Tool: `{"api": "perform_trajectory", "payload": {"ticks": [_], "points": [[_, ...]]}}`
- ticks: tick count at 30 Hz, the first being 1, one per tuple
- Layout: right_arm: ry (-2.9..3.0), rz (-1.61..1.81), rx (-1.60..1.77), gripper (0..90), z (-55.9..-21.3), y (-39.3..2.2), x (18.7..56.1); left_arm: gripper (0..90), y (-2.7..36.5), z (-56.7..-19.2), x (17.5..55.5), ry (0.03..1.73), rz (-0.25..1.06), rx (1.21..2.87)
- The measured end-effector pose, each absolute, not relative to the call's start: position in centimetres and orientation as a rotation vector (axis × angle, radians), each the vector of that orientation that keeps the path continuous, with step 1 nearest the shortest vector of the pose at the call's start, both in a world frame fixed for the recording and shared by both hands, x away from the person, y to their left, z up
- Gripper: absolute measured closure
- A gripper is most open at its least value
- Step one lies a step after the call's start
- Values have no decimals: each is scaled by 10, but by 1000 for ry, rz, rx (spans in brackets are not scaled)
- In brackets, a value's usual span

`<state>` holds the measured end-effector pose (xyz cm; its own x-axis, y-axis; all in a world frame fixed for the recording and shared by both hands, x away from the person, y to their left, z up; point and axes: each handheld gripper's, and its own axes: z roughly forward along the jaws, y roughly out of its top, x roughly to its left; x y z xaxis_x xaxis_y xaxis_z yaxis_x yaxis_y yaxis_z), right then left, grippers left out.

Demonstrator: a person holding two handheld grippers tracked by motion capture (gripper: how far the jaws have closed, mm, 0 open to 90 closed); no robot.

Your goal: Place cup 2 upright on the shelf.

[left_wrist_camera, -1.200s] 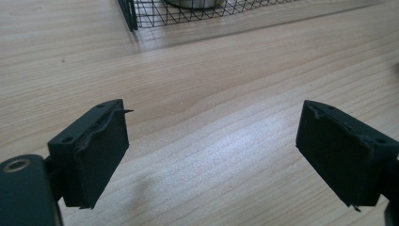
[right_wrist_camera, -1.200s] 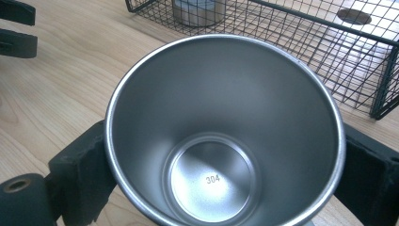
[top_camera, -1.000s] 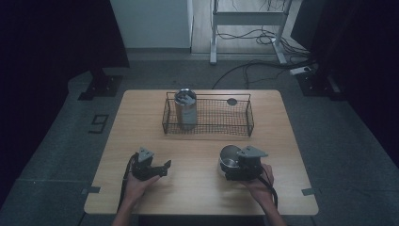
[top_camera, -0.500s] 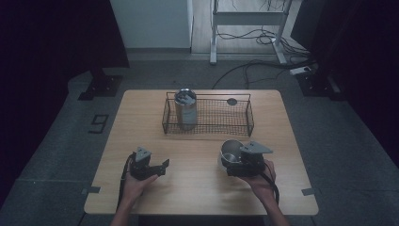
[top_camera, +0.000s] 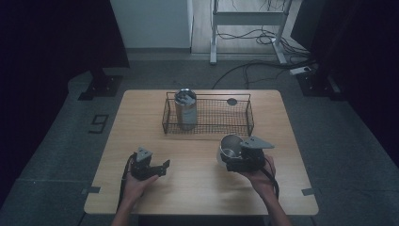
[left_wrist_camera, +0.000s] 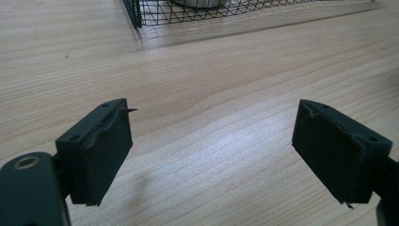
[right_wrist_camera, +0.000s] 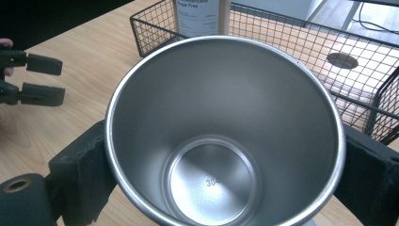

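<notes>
My right gripper (top_camera: 234,160) pinches the cup (right_wrist_camera: 226,136) at the table's (top_camera: 197,188) five o'clock. I should lift high, clearing the basket (top_camera: 207,123) rim. Left gripper (left_wrist_camera: 211,155) closing, still spread (empty).

Shiny steel cup w/ open mouth (right_wrist_camera: 226,141) is running off the bottom edge in the right gripper view, so its base & lower wall are getting cut. It's also covering the inner faces of the right gripper (right_wrist_camera: 226,188), so pad contact is hiding behind the rim. Tall silver can w/ label (right_wrist_camera: 202,16) is getting cropped at the top edge; label print is too small to read. Black wire basket (left_wrist_camera: 141,14) is only poking in at the top of the left gripper view, rest is falling outside. In the high view the person's forearms are getting cut off at the bottom edge.
</notes>
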<state>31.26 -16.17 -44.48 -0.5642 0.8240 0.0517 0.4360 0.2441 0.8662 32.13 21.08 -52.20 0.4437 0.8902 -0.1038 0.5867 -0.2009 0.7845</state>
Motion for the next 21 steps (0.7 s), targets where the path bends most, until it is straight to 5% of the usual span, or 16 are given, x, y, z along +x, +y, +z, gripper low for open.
{"api": "perform_trajectory", "payload": {"ticks": [21], "points": [[2089, 1263, 1122, 68, -419, -158, 326, 133, 211, -522, 321, 1251, 476, 1899]]}}
